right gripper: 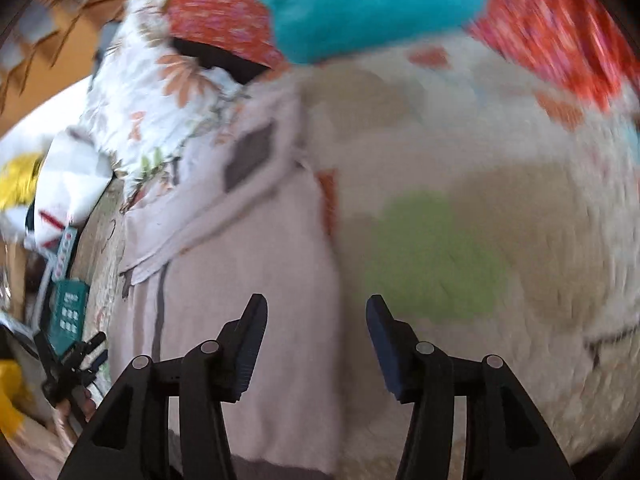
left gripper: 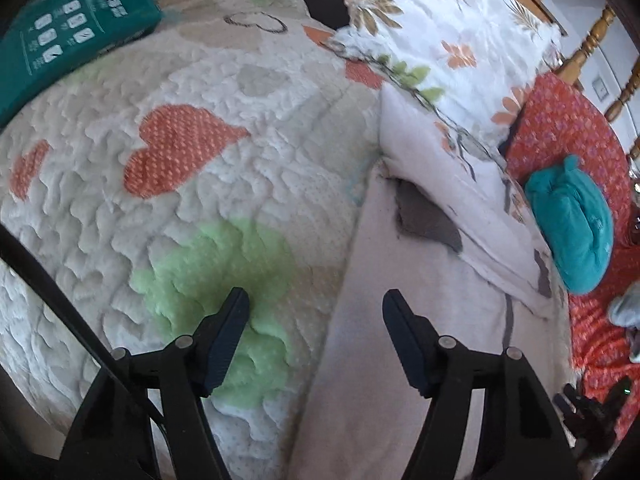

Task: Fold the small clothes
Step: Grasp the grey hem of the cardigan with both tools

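Your left gripper (left gripper: 316,300) hangs with its jaws wide apart and nothing between them, straddling the long edge of the pale pink garment (left gripper: 380,320) where it meets the quilted heart-pattern bedspread (left gripper: 160,80). Your right gripper (right gripper: 316,308) is likewise wide and empty, over the opposite long edge of the same garment (right gripper: 248,300), which lies flat on the bedspread (right gripper: 520,220) with a grey patch (right gripper: 248,156) near its far end.

Risks, as judged: each gripper has one finger over quilt and one over cloth, so closing now could pinch the bedspread along with the garment, or catch only a single layer and drag it askew. The right view is motion-blurred; closing while moving fast could miss the edge.

View differences: the left wrist view shows the teal bundle (left gripper: 572,224) resting on a red patterned cloth (left gripper: 568,128), and the floral pillow (left gripper: 448,32) sharply. The right wrist view alone shows yellow items (right gripper: 18,180) at left, and your left gripper (right gripper: 68,360) small beside the garment.
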Tool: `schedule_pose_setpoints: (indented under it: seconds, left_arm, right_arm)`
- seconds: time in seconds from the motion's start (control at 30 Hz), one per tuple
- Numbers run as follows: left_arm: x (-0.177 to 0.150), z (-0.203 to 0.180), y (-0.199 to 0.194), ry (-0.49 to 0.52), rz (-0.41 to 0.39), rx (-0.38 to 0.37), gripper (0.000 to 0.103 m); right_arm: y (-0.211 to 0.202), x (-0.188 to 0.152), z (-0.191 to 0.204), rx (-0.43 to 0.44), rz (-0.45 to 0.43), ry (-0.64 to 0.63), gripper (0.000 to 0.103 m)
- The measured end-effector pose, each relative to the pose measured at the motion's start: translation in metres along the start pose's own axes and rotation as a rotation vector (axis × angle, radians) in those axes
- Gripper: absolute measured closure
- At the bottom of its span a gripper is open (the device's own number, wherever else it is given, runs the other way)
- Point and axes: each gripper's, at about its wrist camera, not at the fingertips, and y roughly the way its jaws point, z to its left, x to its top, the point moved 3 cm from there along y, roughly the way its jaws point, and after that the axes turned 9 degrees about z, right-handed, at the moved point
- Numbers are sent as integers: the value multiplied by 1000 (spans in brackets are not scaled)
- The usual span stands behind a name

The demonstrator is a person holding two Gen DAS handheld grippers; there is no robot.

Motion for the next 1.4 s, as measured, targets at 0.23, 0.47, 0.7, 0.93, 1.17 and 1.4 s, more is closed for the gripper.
schedule_pose_setpoints:
  seconds: [0.23,0.47,0.7,0.93,1.17,1.4]
  left_arm:
    - [-36,-14,-2,89,91,-45,35]
    - [-87,-15,-10,136,139,-38,35]
    - [-123,-19,-13,170,144,5,46]
    - [-127,9,-20,17,135,-58,69]
    - [-132,14,-18,-39,177,-221,69]
    - [-128,8,-8,-48,191,-222,58]
  right_arm:
    - [19,-29,-3,286,126,55,45]
    - [32,-54,13,404,207,42,45]
    - [35,-69,15,452,241,43,45]
    - [35,-86,16,462,276,28,45]
    - [38,-97,22,476,298,27,45]
    - [42,-101,29,465,309,9,45]
